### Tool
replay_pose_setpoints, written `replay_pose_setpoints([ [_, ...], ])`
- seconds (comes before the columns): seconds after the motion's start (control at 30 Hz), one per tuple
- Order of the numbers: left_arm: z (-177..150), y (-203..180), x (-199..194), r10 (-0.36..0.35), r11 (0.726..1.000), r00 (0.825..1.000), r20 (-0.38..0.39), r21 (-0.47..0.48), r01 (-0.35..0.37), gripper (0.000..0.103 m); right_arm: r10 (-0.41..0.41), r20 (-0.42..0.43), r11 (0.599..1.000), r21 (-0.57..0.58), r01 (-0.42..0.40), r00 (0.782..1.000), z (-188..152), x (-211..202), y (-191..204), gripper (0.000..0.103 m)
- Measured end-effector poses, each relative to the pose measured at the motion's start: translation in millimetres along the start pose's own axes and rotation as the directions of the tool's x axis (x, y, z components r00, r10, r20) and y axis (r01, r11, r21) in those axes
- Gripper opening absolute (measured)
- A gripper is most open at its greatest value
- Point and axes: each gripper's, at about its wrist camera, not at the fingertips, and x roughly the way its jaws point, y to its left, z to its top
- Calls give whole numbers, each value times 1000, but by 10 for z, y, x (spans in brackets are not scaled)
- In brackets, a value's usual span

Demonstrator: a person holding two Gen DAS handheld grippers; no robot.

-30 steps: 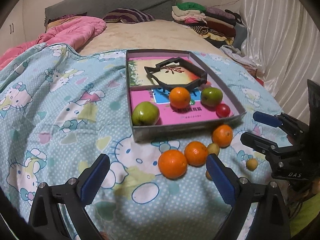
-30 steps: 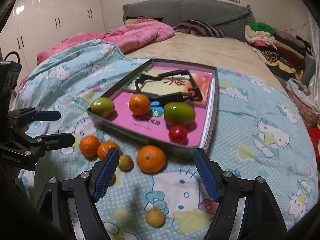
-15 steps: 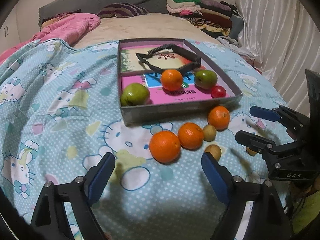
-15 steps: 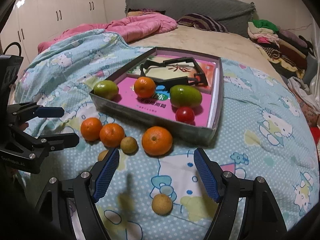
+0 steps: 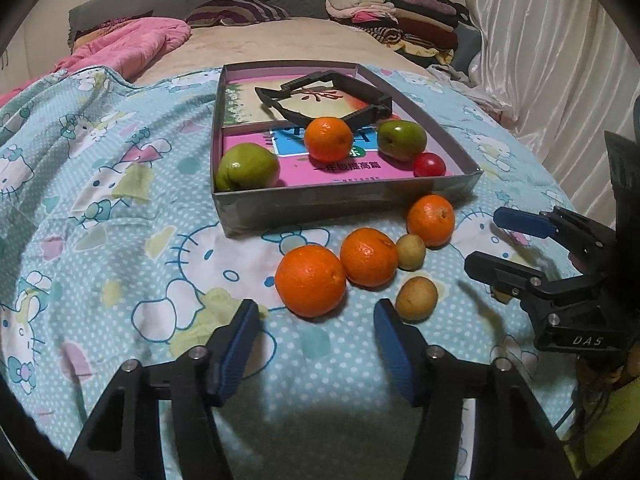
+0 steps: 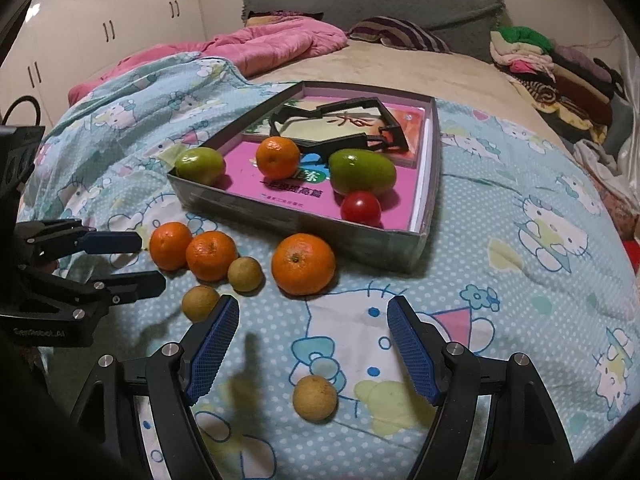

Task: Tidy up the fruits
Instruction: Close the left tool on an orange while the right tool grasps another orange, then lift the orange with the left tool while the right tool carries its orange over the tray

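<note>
A grey box [image 5: 344, 202] [image 6: 304, 232] on the bed holds two green fruits [image 5: 247, 167], an orange [image 5: 328, 139] and a small red fruit [image 5: 429, 165]. In front of it lie three oranges [image 5: 310, 286] [image 5: 369, 257] [image 5: 431, 220] and small brown fruits [image 5: 416, 298] [image 5: 410, 251]. My left gripper [image 5: 316, 344] is open just short of the nearest orange. My right gripper [image 6: 312, 350] is open above a brown fruit [image 6: 315, 398], with an orange [image 6: 303, 264] ahead. Each gripper shows in the other's view, the right one [image 5: 504, 244] and the left one [image 6: 140, 260], both open.
A black plastic frame [image 5: 324, 98] and pink booklets [image 5: 332, 168] lie inside the box. A Hello Kitty blanket [image 5: 120, 220] covers the bed. A pink quilt [image 6: 260, 44] and folded clothes [image 5: 392, 12] lie at the far end. White curtains [image 5: 540, 60] hang at right.
Both grippers have drawn nearer to the fruits in front of the box. The left gripper's jaws stand narrower than before. No fruit has moved.
</note>
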Motion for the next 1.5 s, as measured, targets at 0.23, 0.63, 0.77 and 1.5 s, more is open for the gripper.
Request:
replay_pose_setpoints([
  [0.23,49,-4,127,5,1000,1000,6,5,-5,50,-9,-31,1000,18,10,999,-25,132,-73,75],
  [0.63,130,77,211,-7,1000,1000,25,-2,7,39,-10,-24,1000,19,10,1000,62,228,-87,62],
  [0.77,130,97,204,-7,1000,1000,26,-7,7,39,6,-28,1000,14,-5,1000,102,278,-75,59],
  [1.5,137,232,178,6,999,999,32,-40,-5,38,123,-56,992,-21,-125,991,276,527,20,41],
])
